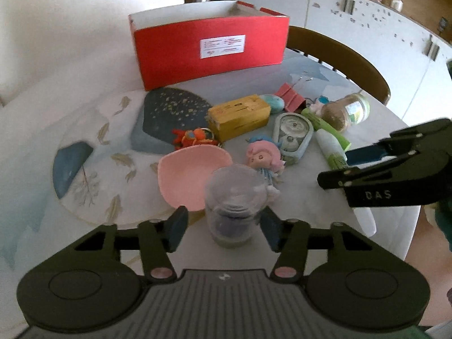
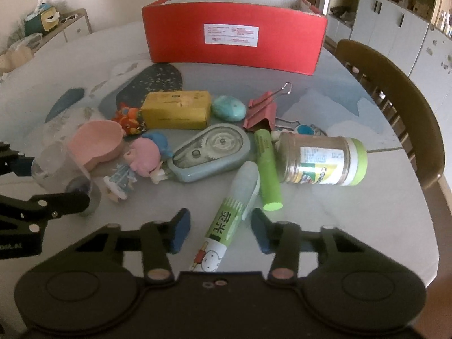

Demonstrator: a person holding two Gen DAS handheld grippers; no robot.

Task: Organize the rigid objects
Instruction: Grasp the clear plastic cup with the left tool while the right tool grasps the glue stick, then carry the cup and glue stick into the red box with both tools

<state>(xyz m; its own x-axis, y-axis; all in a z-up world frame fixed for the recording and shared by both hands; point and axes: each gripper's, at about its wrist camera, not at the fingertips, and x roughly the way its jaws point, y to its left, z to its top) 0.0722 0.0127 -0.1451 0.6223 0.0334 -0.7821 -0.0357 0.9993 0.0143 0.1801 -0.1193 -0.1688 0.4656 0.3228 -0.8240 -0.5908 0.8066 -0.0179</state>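
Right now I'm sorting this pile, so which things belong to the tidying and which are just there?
Job:
red box
clear jar, between the left gripper's pads
glue bottle, between the right gripper's pads
yellow box
correction tape
lidded jar
binder clip
green stick

Around:
wooden chair
white cabinets

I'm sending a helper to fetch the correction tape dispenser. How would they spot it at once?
Start at the red box at the table's far side and come toward the near edge, past the yellow box. The correction tape dispenser lies flat between the pink-haired doll and the green marker. It alone is a grey-blue teardrop with gear wheels showing through a clear window.
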